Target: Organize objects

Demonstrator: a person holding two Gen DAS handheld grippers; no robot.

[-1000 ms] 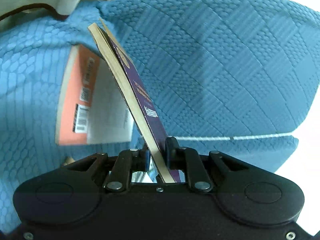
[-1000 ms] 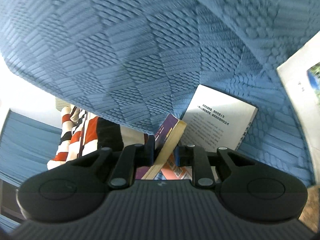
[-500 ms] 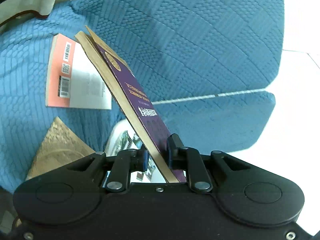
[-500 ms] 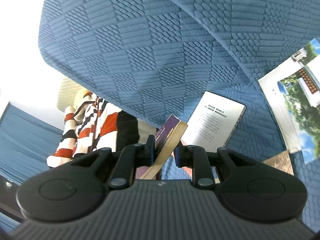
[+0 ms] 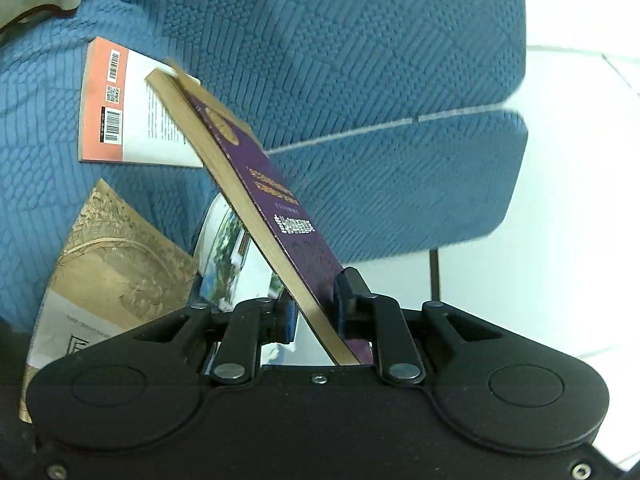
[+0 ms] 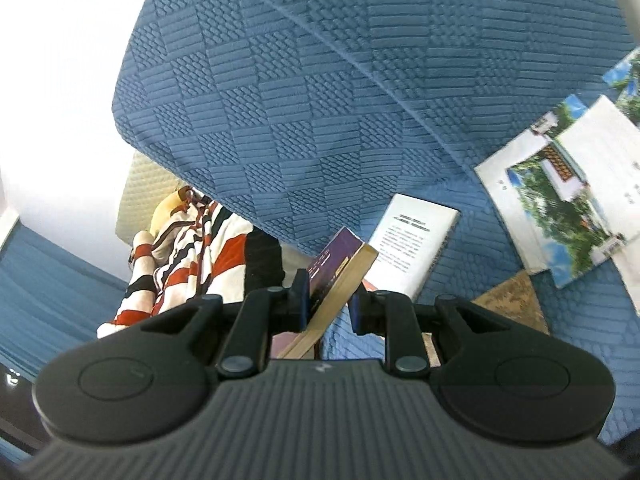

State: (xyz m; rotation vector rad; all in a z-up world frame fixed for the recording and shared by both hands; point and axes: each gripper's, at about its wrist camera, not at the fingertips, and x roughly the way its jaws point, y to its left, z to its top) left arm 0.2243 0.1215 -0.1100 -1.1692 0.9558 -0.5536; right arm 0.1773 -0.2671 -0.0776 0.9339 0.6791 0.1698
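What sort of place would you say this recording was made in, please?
Probably a home living room: a blue textured sofa strewn with books, such as the orange-backed book, a pale tiled floor beneath, and a striped garment nearby.

Blue textured sofa (image 5: 360,60) under everything — white tiled floor (image 5: 560,240) beside it; striped red-white-black cloth (image 6: 188,256) behind armrest.

Book (image 5: 256,184) tilted above sofa (image 5: 360,60), ends in left gripper (image 5: 314,312) and right gripper (image 6: 330,304). Three books on seat below: barcoded (image 5: 120,112), photo-cover (image 6: 560,200), brown (image 5: 116,264).
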